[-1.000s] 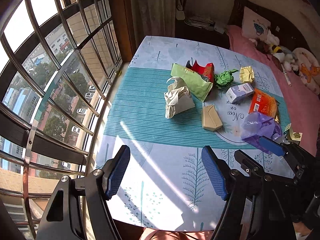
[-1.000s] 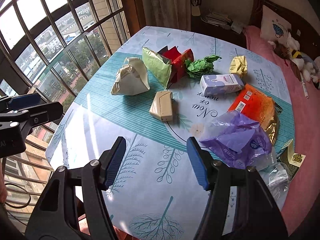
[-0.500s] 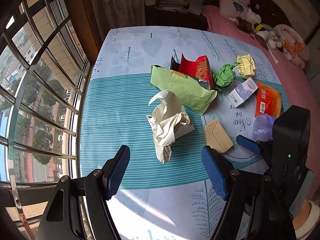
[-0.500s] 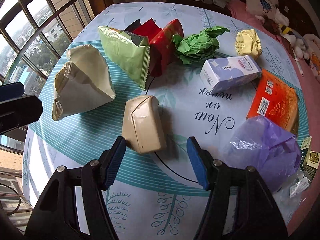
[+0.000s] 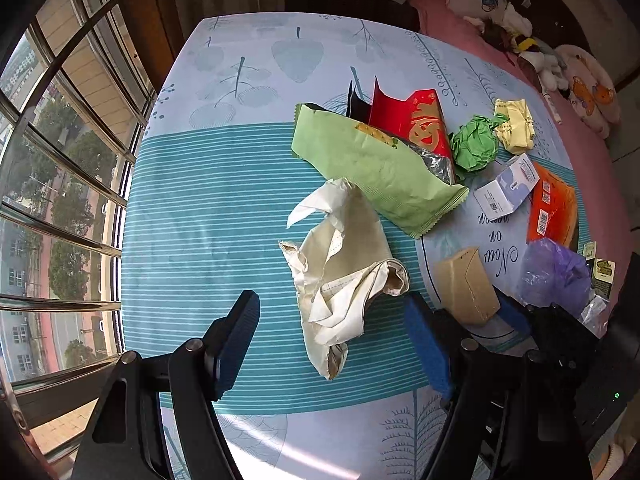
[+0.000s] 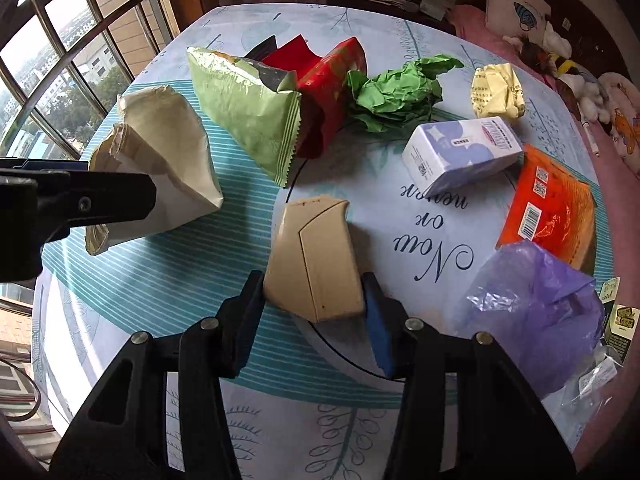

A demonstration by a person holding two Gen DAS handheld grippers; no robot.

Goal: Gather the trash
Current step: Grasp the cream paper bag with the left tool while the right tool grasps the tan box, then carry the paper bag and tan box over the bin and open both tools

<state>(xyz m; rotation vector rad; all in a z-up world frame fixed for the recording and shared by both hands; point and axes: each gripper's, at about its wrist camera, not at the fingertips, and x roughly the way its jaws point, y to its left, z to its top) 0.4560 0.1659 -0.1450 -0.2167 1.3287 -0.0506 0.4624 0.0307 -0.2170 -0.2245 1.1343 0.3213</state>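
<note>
Closing on the tan carton (image 6: 316,256), the right gripper (image 6: 314,312) has dropped from above.
Jaws narrowing, carton between them on the surface (image 6: 400,208); left gripper (image 5: 332,340), jaws spread, now straddles the crumpled paper bag (image 5: 344,276).

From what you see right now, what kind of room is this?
Most likely a bedroom in a high flat. A bed with a pink cover, a pillow and soft toys stands beside the table, and the barred window looks down on streets.

Home bedroom: bed (image 5: 452,28), pillow (image 6: 516,10), plush toys (image 5: 576,76).
</note>
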